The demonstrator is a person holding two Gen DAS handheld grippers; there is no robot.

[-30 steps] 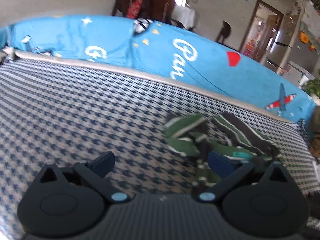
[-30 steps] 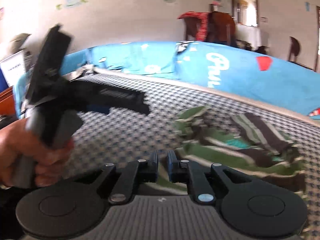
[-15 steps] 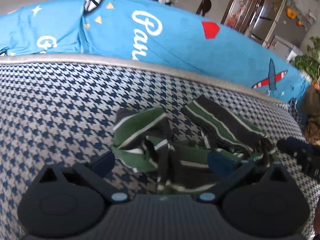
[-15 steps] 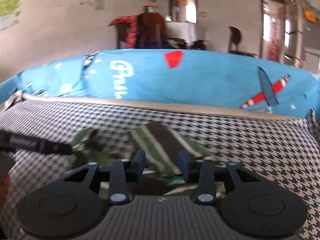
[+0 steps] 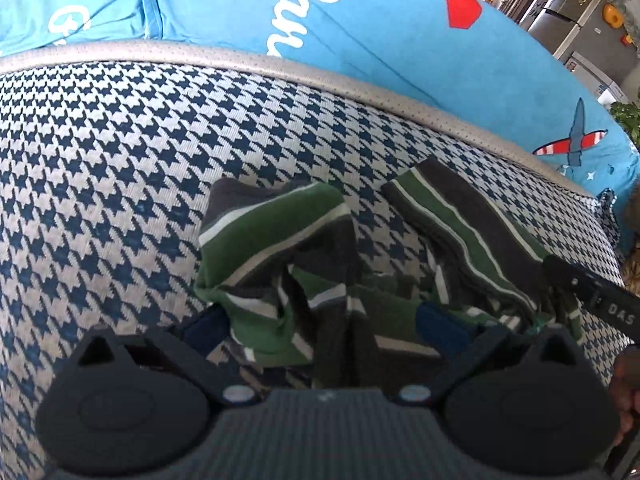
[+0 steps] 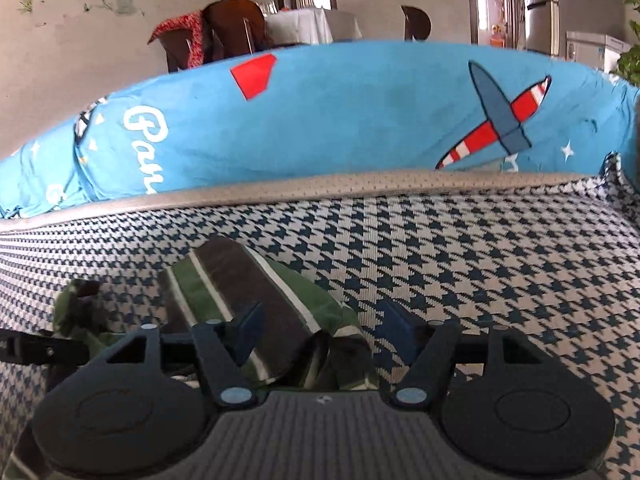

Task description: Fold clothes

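Observation:
A crumpled green, dark grey and white striped garment [image 5: 288,256] lies on the houndstooth-covered surface [image 5: 100,160]. My left gripper [image 5: 324,328] is open, low over the garment's near edge, its fingers on either side of the bunched cloth. My right gripper [image 6: 320,324] is open, its fingers on either side of a striped sleeve-like part of the garment [image 6: 240,280]. The right gripper's arm [image 5: 592,292] shows at the right edge of the left wrist view. The left gripper's arm [image 6: 40,348] shows at the left of the right wrist view.
A blue cushion [image 6: 320,120] with white lettering, a red shape and a plane print runs along the far edge, behind a grey piping [image 5: 240,60]. Beyond it are chairs, a table [image 6: 304,24] and a fridge [image 6: 572,4]. A plant [image 5: 628,116] stands at the right.
Both grippers have moved down and closer to the garment. The right gripper, nearly shut a second ago, has opened wide. The left gripper stays open.

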